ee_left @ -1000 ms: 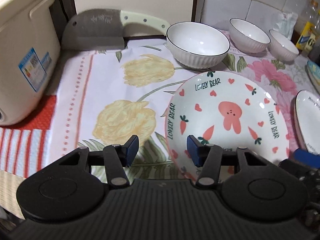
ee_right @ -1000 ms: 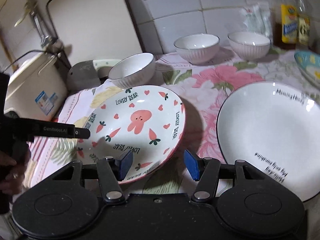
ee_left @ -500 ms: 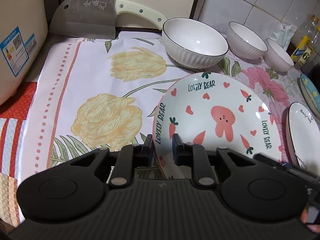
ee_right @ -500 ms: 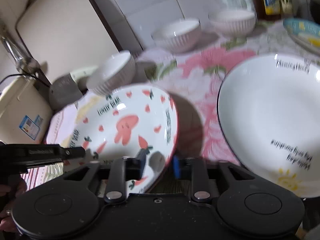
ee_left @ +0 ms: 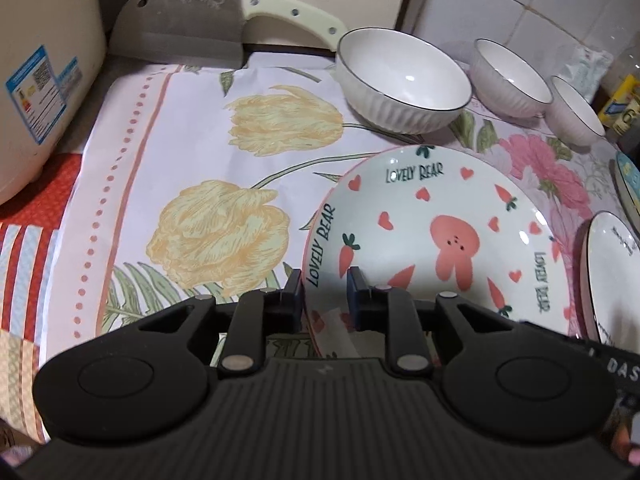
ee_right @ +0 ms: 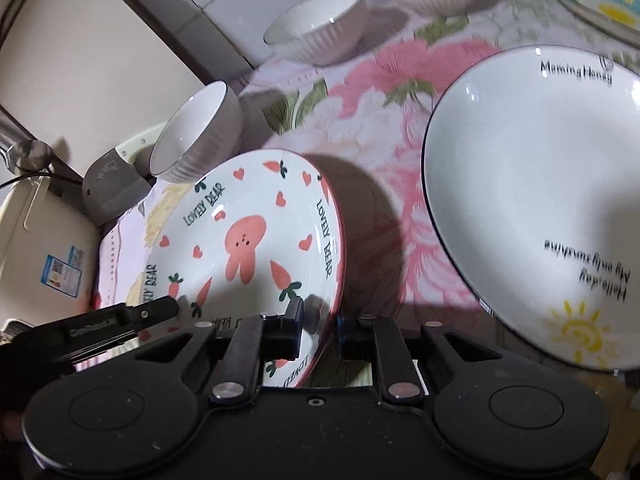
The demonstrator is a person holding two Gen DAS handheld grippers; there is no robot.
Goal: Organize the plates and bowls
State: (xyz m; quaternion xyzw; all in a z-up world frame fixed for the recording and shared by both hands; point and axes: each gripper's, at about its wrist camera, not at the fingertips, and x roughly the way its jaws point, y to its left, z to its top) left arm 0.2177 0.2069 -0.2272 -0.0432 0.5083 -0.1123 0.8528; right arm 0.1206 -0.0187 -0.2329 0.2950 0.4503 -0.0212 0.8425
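Two grippers clamp one rabbit plate [ee_left: 436,236] over floral cloth [ee_left: 200,140], its right edge raised: left gripper [ee_left: 323,296] pinches left rim, right gripper [ee_right: 318,330] pinches near rim. White plate [ee_right: 532,184] just beside; three bowls [ee_left: 404,76] behind.

We see our left gripper [ee_left: 324,296] and right gripper [ee_right: 319,328]: black ribbed bodies, round discs, silver screws, dark blue pads.

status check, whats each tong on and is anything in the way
Left tongs shut on bunny plate near rim. Right tongs shut on its opposite rim. Plate tilted. White plate close beside, bowl just behind.
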